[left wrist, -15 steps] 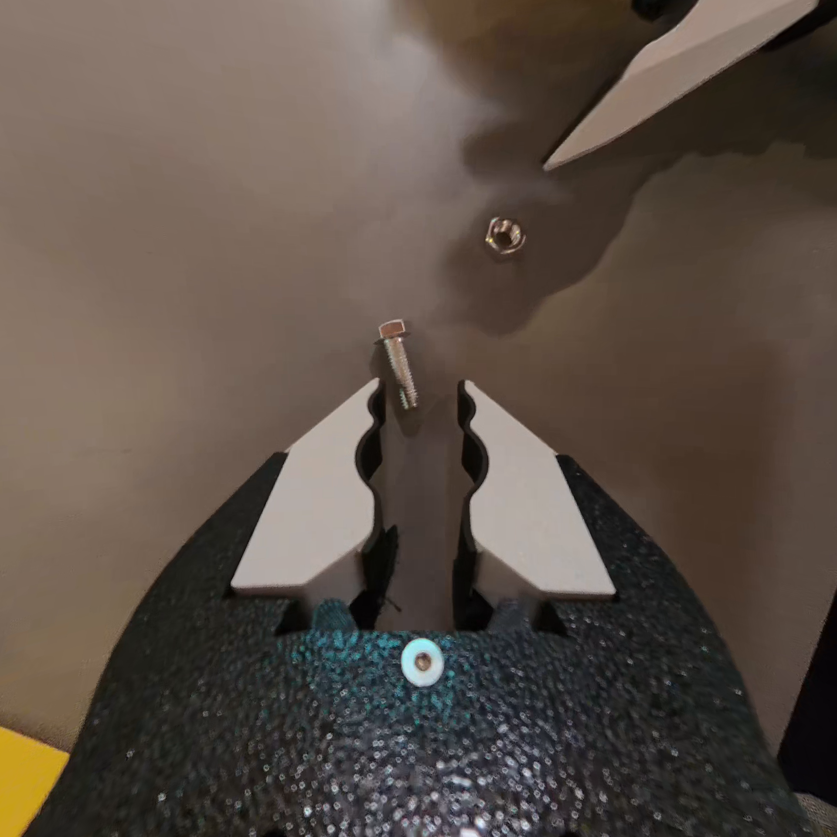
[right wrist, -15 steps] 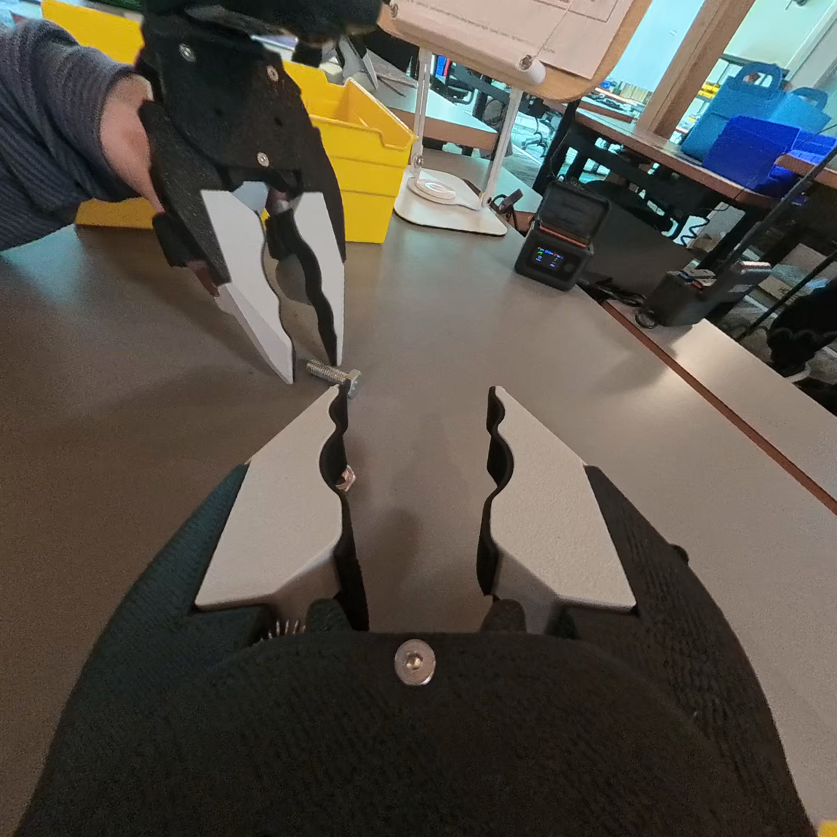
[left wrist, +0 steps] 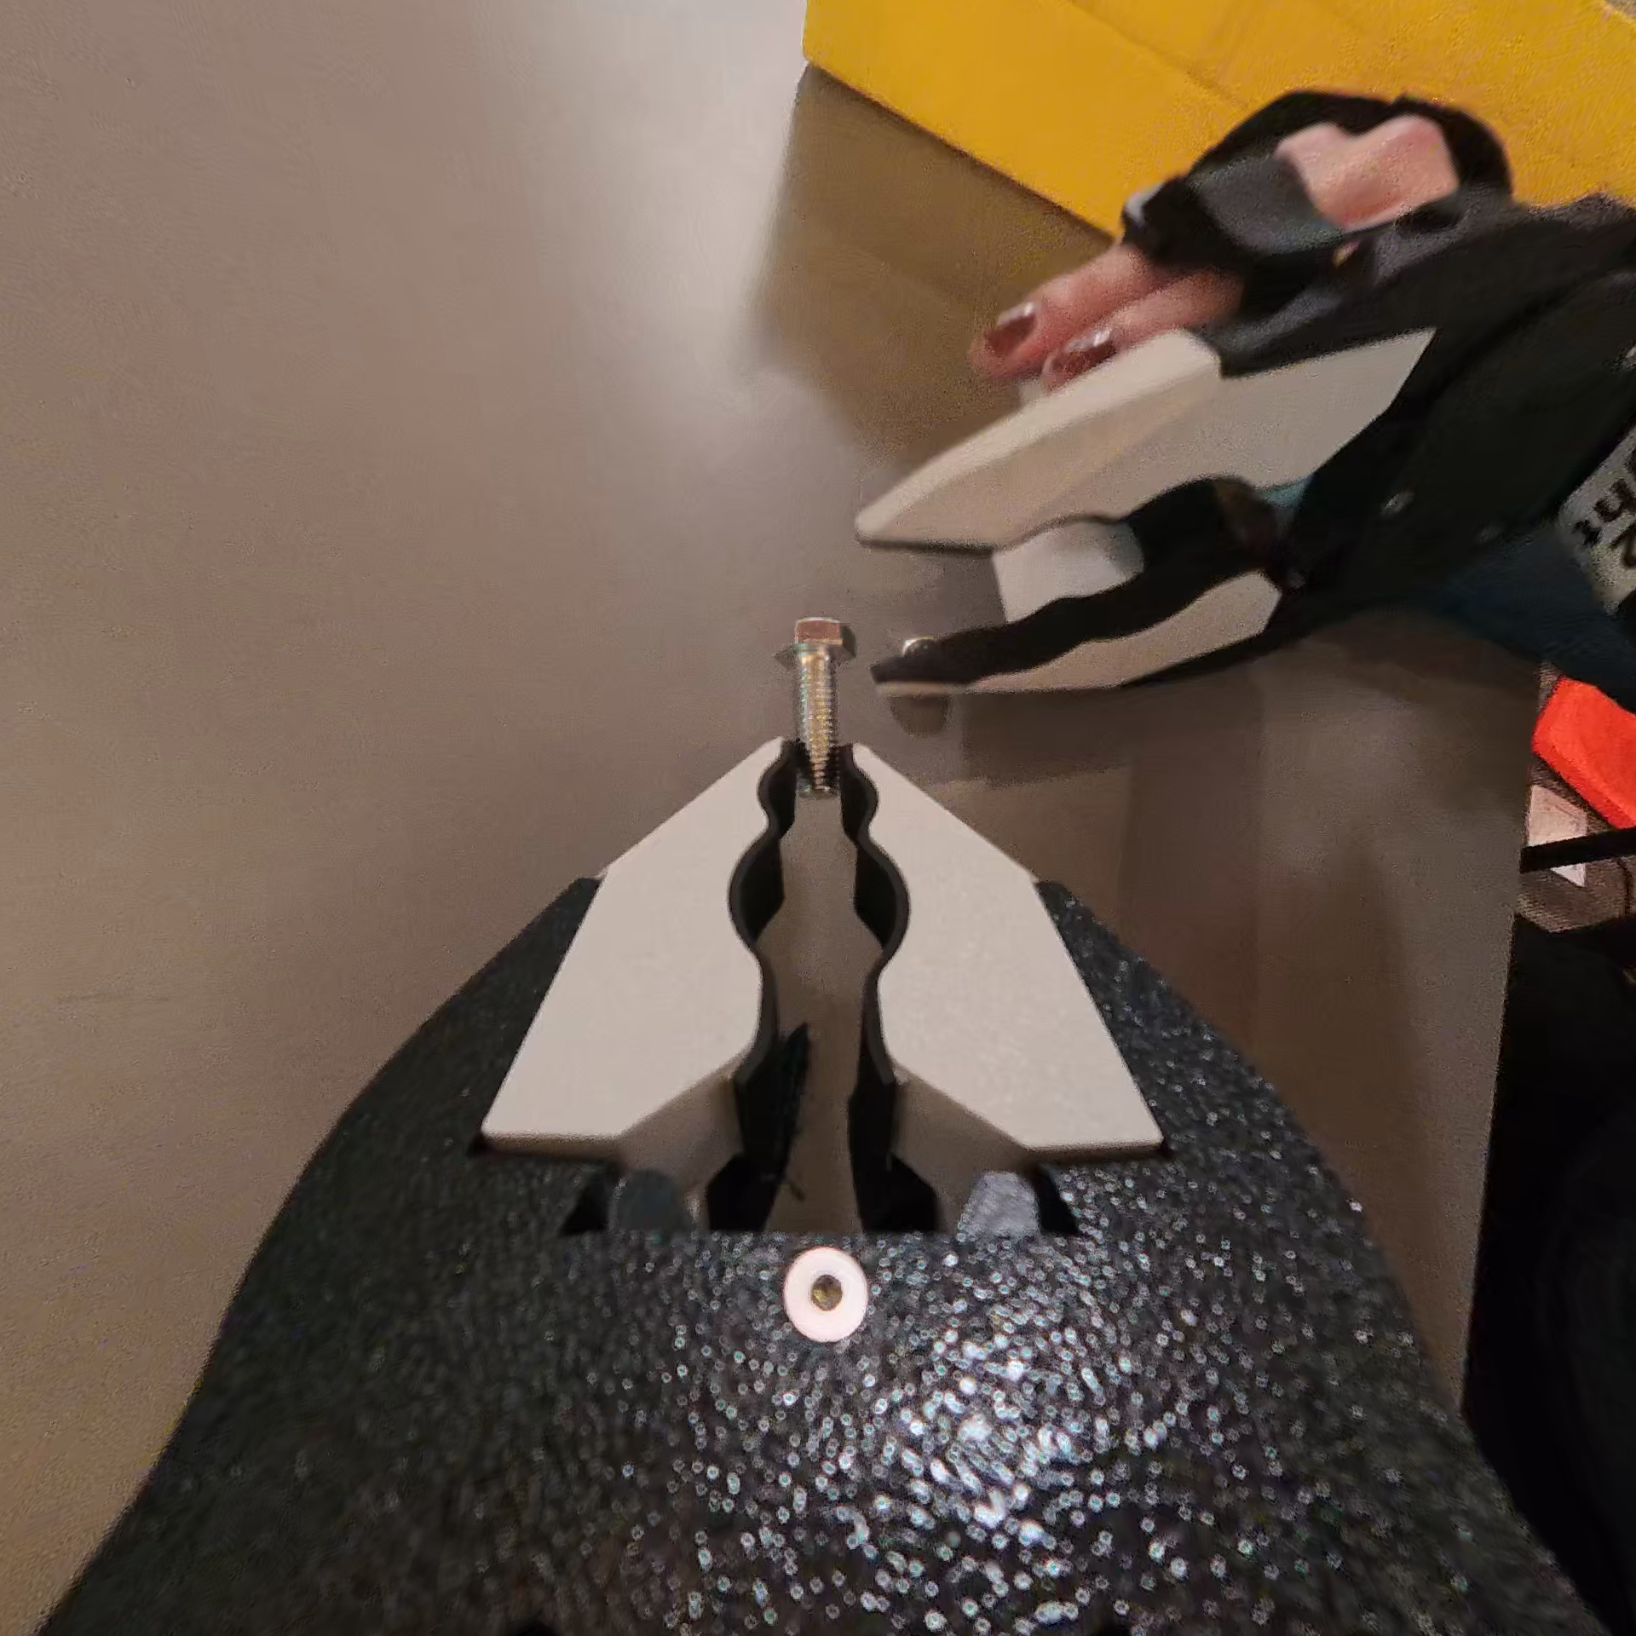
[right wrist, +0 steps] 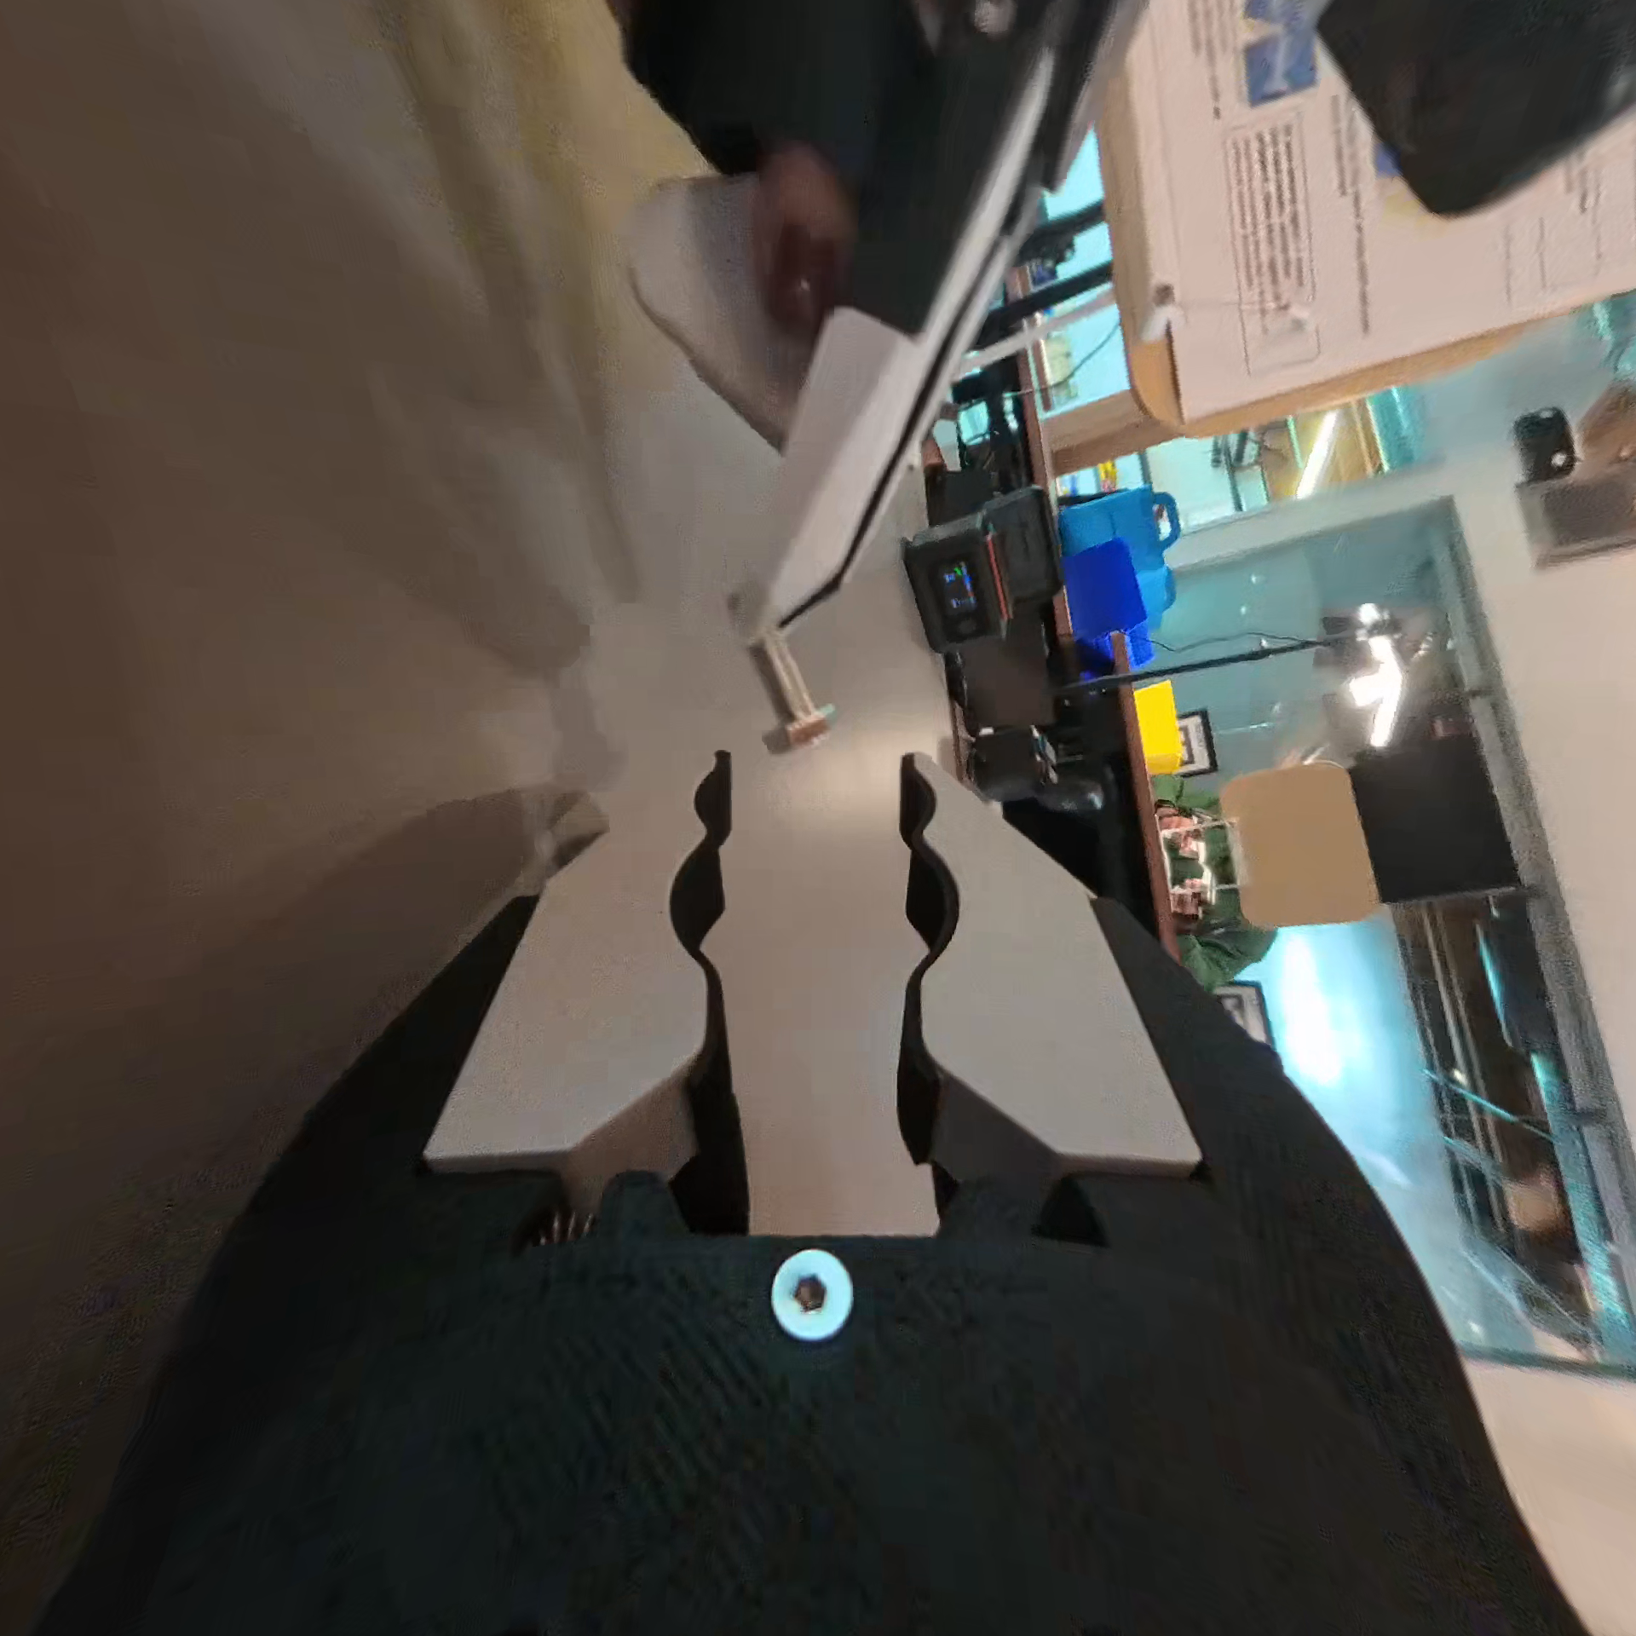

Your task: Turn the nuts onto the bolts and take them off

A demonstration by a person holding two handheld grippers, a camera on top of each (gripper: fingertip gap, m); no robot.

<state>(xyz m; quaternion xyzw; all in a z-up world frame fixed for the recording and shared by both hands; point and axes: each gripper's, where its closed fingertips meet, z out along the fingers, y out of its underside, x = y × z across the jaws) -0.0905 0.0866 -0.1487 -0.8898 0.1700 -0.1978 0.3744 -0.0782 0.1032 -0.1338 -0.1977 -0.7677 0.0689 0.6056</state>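
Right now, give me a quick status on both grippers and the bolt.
Left gripper shut on bolt, head outward. Right gripper open, empty in its own view, rolled sideways beside the bolt. Small metal piece at its tip, maybe the nut. Nothing in the way.

Lost the last threads of the bolt (left wrist: 814, 699) between the pressed-together tips of the left gripper (left wrist: 819, 752). Could not tell whether the small bright speck (left wrist: 916, 646) at the lower tip of the right gripper (left wrist: 872, 602) was a nut: too small, too smeared. Saw that gripper and the hand (left wrist: 1239, 257) on it only as a blur, cut off by the left wrist view's right edge. Caught only a corner of the yellow bin (left wrist: 1107, 97), cropped at the top, and a sliver of something orange (left wrist: 1585, 752) past the table's (left wrist: 354, 443) right edge. In the right wrist view, found bolt and table smeared, with no thread to make out. Paper board (right wrist: 1328, 221) cropped at top and right.
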